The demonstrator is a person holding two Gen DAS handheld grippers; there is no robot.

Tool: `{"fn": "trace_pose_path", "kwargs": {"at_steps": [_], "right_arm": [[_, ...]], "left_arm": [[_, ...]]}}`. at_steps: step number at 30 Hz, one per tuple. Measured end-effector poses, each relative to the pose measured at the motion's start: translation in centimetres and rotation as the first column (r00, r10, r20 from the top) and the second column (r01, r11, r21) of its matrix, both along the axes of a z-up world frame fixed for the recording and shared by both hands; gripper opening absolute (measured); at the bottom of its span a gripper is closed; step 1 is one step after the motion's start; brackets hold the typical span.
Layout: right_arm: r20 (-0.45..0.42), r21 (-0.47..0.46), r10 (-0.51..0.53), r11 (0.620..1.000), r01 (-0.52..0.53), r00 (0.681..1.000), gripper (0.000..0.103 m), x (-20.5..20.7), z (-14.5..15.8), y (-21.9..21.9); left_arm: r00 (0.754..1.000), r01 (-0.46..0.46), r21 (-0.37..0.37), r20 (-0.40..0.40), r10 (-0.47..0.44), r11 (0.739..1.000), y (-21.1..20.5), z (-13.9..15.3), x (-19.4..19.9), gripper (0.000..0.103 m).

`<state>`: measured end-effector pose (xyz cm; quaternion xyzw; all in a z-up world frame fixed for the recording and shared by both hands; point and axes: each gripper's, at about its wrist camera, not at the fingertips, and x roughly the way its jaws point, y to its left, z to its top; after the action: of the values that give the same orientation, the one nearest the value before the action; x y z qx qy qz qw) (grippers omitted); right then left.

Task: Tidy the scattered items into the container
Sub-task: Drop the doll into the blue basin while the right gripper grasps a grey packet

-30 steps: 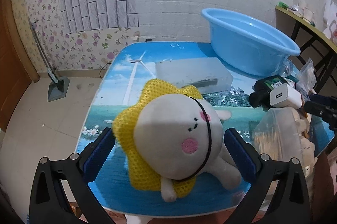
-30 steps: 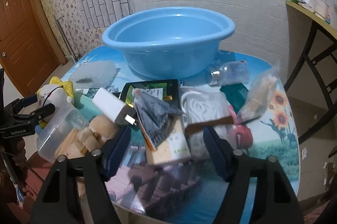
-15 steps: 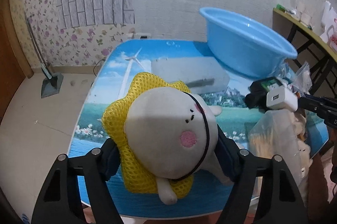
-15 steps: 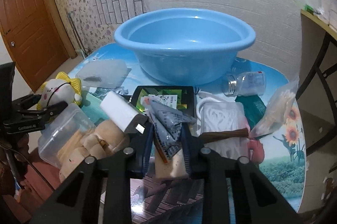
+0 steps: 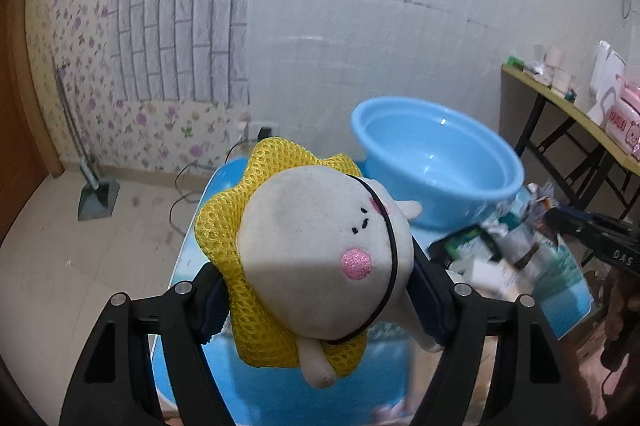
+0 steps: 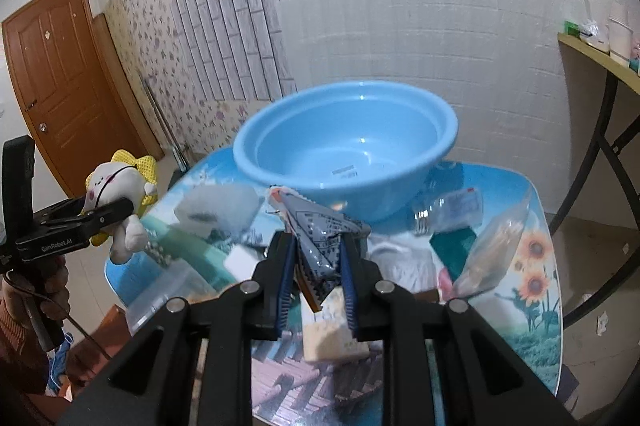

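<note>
Floral wallpaper point(image 5: 72, 38), white brick wall point(image 6: 420, 26), wooden door point(image 6: 56, 74), tiled floor point(image 5: 80, 266).

Soft indoor light, fisheye-warped edges, slight motion blur

Both grippers now grip and lift their loads.

The left gripper point(image 5: 316, 300), wide apart around the plush toy point(image 5: 320, 258) a second ago, now clamps it and holds it clear of the table point(image 5: 280, 394). The right gripper point(image 6: 318, 266), earlier open over the clutter, now pinches the grey foil packet point(image 6: 320, 238), raised off the pile toward the blue basin point(image 6: 348, 154).
</note>
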<state>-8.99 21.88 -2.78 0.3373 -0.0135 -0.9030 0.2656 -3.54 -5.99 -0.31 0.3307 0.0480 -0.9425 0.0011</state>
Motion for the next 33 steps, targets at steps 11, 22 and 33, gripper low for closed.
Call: {"fn": "trace_pose_path", "kwargs": {"at_steps": [11, 22, 33], "right_arm": [[-0.035, -0.034, 0.005, 0.999, -0.006, 0.999, 0.022, -3.7, 1.8, -1.0], [-0.016, -0.011, -0.021, 1.0, 0.021, 1.0, 0.022, -8.0, 1.1, -1.2], [0.018, 0.004, -0.043, 0.999, 0.043, 0.999, 0.022, -11.2, -0.2, -1.4]], "left_arm": [[0.996, 0.079, 0.0, -0.032, -0.078, 0.997, 3.6, 2.0, -5.2, 0.075], [0.988, 0.155, -0.042, -0.003, -0.155, 0.987, 7.8, 1.4, -11.6, 0.076], [0.98, 0.197, -0.089, 0.058, -0.192, 0.976, 9.9, -0.8, -14.4, 0.079]]}}
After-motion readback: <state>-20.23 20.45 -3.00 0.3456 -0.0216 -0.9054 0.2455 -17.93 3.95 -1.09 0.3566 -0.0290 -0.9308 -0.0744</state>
